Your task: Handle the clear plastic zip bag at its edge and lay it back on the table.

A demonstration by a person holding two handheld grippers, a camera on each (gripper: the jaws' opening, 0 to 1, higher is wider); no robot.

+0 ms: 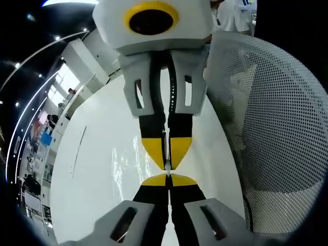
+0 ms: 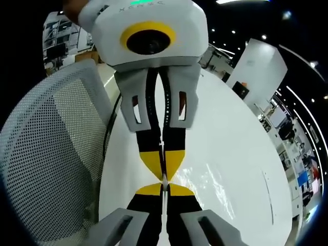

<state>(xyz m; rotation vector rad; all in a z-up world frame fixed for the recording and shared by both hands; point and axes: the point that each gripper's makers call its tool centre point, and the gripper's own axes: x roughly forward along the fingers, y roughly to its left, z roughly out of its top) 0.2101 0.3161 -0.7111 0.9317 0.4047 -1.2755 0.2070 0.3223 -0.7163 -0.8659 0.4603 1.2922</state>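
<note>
In the left gripper view I see my left gripper [image 1: 167,177] at bottom centre and the right gripper [image 1: 166,163] tip-to-tip above it, both pinching the clear plastic zip bag [image 1: 125,159] edge. The bag spreads centre-left over the white table [image 1: 92,169]; a mesh chair [image 1: 277,128] stands right.

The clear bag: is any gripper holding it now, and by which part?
Both grippers, left and right, meet tip to tip, shut on a thin edge of the clear bag, which hangs above the white table.
</note>
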